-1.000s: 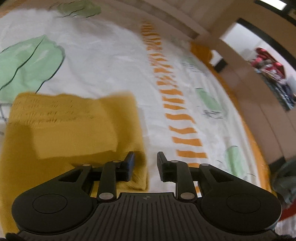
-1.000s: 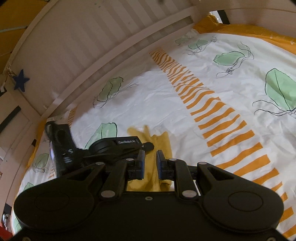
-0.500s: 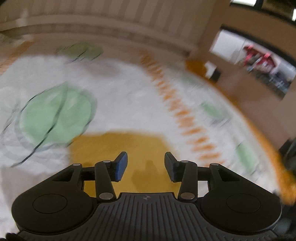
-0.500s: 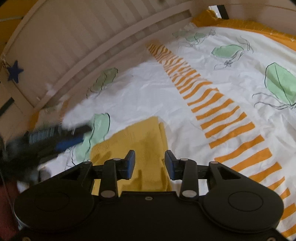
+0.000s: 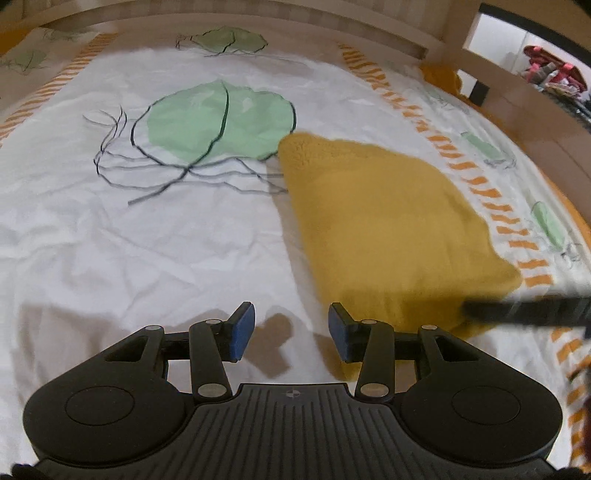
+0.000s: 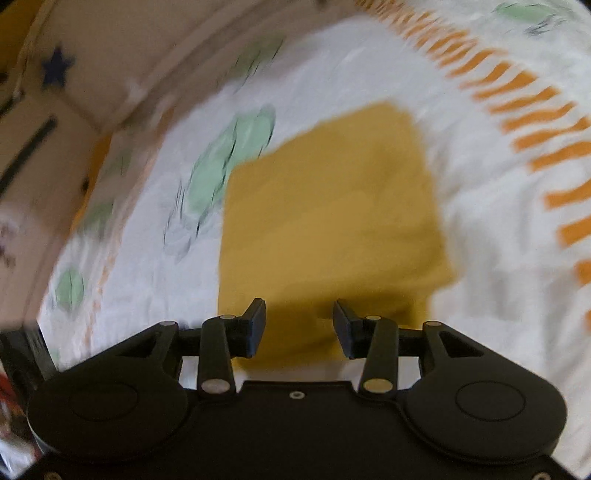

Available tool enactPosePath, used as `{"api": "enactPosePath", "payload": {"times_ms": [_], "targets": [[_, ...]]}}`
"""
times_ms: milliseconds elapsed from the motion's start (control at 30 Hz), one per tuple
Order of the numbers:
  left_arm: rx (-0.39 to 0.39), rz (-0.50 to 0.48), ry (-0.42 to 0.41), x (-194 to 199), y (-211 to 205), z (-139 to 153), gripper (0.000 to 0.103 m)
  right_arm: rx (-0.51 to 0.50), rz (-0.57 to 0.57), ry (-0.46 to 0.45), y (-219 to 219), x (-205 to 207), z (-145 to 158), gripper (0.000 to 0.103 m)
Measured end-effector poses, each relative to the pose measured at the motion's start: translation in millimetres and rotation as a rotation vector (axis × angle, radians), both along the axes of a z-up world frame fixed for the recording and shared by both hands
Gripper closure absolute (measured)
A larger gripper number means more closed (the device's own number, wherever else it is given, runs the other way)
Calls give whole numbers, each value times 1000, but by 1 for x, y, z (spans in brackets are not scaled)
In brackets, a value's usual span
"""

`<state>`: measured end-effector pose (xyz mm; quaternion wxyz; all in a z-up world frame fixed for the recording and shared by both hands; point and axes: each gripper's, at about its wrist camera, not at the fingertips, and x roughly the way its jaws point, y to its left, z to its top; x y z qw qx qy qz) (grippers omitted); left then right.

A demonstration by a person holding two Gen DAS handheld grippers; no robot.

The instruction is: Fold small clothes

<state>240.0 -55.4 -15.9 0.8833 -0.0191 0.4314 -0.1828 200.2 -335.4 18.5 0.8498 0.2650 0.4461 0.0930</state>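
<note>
Open left gripper (image 5: pixel 291 330), blue fingers (image 5: pixel 242 328) apart with only bed sheet between them. Right gripper (image 6: pixel 299 328) opening, nothing pinched, just over the near edge of the yellow cloth (image 6: pixel 328 221).

Yellow cloth (image 5: pixel 384 236) folded flat on the bed (image 5: pixel 147 240), out on the white sheet with green leaves and orange stripes. Pale wooden rail (image 5: pixel 332 22) at the far edge of the bed.

Left view only: a doorway (image 5: pixel 517 48) with red things past it, and a dark blurry bar (image 5: pixel 528 314) at the cloth's right corner. Right view only: a blue star (image 6: pixel 57 68) on the wall.

A second ago, both sets of fingers closer together; now wider. Cloth bunched then, flat now.
</note>
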Motion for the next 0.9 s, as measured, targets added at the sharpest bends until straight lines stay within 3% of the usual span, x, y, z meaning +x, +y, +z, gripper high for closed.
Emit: {"api": "enactPosePath", "payload": {"times_ms": [167, 467, 633, 900], "targets": [[21, 21, -82, -1, 11, 15, 60, -64, 74, 36, 34, -5, -15, 51], [-13, 13, -46, 1, 14, 11, 60, -77, 33, -75, 45, -5, -14, 51], [-24, 32, -50, 2, 20, 13, 60, -59, 43, -93, 58, -5, -20, 51], [-26, 48, -47, 4, 26, 14, 60, 80, -20, -82, 61, -1, -30, 55]]}}
